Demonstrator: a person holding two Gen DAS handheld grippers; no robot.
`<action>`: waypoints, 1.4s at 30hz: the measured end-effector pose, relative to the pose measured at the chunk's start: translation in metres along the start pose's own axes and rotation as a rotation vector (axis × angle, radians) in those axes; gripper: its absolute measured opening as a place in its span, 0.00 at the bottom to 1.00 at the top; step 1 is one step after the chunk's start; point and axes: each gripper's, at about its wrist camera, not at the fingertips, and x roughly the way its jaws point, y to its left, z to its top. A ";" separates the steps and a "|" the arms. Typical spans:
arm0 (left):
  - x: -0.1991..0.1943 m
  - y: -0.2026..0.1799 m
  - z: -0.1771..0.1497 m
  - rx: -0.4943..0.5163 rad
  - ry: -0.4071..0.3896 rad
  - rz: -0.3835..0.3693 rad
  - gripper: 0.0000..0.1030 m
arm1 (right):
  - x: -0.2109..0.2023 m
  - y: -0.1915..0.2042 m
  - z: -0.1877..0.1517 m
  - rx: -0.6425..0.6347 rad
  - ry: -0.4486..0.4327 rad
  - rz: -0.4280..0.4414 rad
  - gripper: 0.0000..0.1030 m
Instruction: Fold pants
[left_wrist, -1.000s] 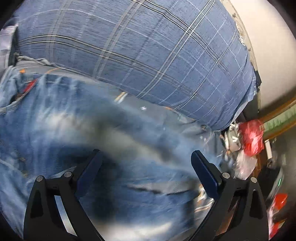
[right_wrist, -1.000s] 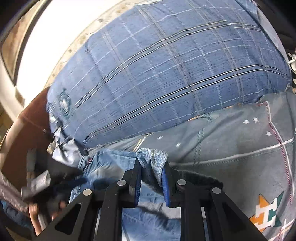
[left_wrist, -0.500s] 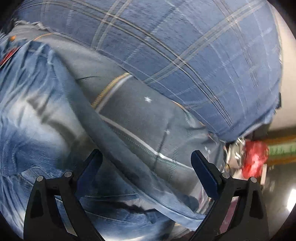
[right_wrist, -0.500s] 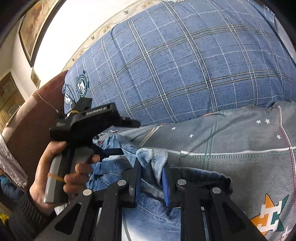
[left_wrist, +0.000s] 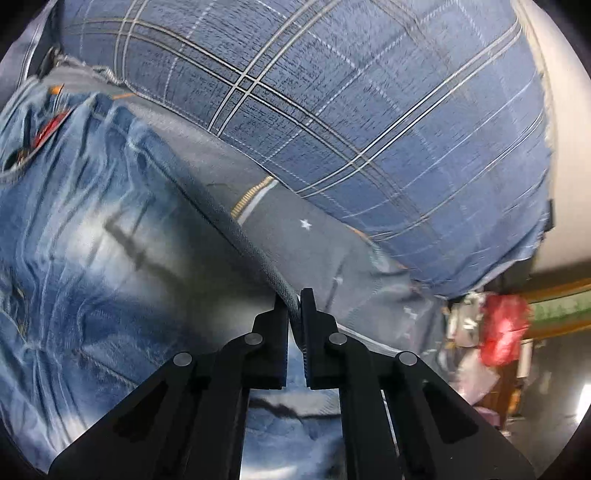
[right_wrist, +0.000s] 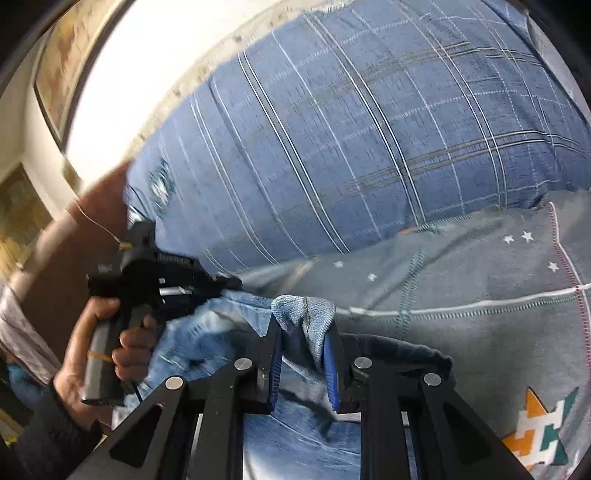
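Jeans (left_wrist: 92, 240) are spread on the grey bed sheet (right_wrist: 461, 280). Their side edge was just clamped by the left tongs (left_wrist: 294, 310); a cuff is pinched in the right tongs (right_wrist: 303, 343).

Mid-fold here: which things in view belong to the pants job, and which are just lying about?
Job:
- jeans
- left gripper, shut on jeans edge
- right gripper, shut on jeans fold

Lying about:
- plaid pillow
- grey star-print sheet
- red bag
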 end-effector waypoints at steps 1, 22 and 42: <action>-0.005 0.007 0.000 -0.018 0.008 -0.029 0.05 | -0.004 0.000 0.001 0.000 -0.014 0.023 0.18; 0.061 0.083 0.049 -0.091 0.174 -0.147 0.02 | 0.050 0.007 -0.007 -0.067 0.072 0.001 0.18; -0.100 0.051 -0.073 -0.049 -0.190 -0.326 0.02 | -0.032 0.016 0.013 -0.079 -0.038 0.102 0.18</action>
